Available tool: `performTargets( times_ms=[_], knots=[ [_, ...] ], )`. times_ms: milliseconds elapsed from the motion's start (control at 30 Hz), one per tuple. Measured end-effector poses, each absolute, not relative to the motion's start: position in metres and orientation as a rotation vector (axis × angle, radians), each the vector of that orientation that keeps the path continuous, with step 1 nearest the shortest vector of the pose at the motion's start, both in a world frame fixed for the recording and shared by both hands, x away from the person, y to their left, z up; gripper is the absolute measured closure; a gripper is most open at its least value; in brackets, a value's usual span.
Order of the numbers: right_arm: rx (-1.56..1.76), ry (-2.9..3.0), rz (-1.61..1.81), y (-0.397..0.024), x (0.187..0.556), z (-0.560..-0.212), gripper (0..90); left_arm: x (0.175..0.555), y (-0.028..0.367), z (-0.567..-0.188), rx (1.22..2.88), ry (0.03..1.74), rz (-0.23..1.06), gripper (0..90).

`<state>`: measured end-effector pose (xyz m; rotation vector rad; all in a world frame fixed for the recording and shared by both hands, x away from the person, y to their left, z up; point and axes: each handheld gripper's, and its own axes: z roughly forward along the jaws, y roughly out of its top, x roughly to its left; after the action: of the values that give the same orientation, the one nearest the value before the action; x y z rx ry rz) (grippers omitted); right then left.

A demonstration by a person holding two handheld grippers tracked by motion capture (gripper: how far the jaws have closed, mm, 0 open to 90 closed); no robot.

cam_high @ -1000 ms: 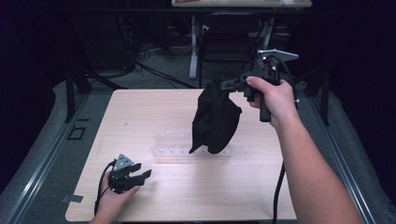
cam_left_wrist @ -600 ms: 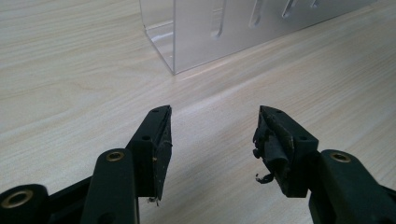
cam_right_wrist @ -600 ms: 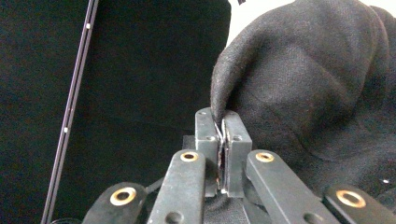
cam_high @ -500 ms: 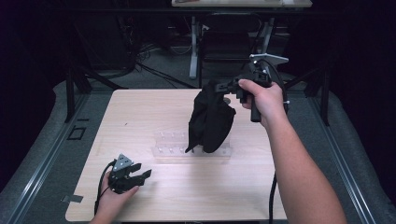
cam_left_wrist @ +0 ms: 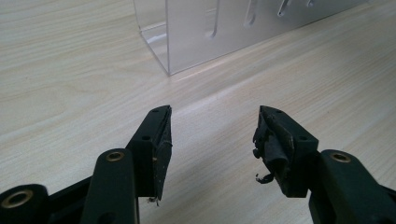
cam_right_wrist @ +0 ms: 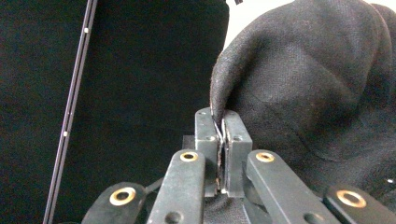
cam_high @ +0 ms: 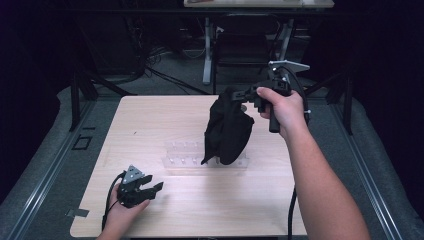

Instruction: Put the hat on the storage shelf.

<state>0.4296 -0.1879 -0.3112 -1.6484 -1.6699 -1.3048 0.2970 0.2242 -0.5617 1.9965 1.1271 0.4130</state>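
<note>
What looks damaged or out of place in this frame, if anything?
The pad on one jaw of the left gripper is frayed, with a loose shred curling off its lower edge. The other jaw's pad has a small tuft hanging too. Otherwise nothing stands out: the right gripper pinches the black cloth by its edge above the clear rack.

A light wooden table (cam_high: 150,120) is seen at the centre, and its pale grain is shown close up in the left gripper view (cam_left_wrist: 70,70). Grey floor covering (cam_high: 50,150) is laid around it. A strip of tape (cam_high: 77,213) and a black square outline (cam_high: 81,143) are seen at the left. Cables (cam_high: 165,75) and white desk legs (cam_high: 207,50) are seen at the far side.
</note>
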Motion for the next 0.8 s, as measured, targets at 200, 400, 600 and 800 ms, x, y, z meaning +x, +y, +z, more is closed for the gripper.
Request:
performTargets(
  times_ms=[200, 400, 600, 800],
  knots=[
    [-1.62, -1.649, -1.319, -0.182, 0.431, -0.315, 87.3, 0.294, 0.223, -0.556, 1.985, 1.1, 0.421, 45.9],
    [-1.595, -1.636, -1.33, -0.175, 0.43, -0.32, 86.8, 0.292, 0.214, -0.547, 1.96, 1.05, 0.448, 45.9],
    [-1.565, -1.639, -1.336, -0.163, 0.43, -0.321, 85.7, 0.292, 0.193, -0.522, 1.962, 0.959, 0.455, 48.7],
    [-1.558, -1.619, -1.353, -0.158, 0.431, -0.324, 85.7, 0.297, 0.17, -0.502, 1.966, 0.859, 0.48, 52.6]
  ],
)
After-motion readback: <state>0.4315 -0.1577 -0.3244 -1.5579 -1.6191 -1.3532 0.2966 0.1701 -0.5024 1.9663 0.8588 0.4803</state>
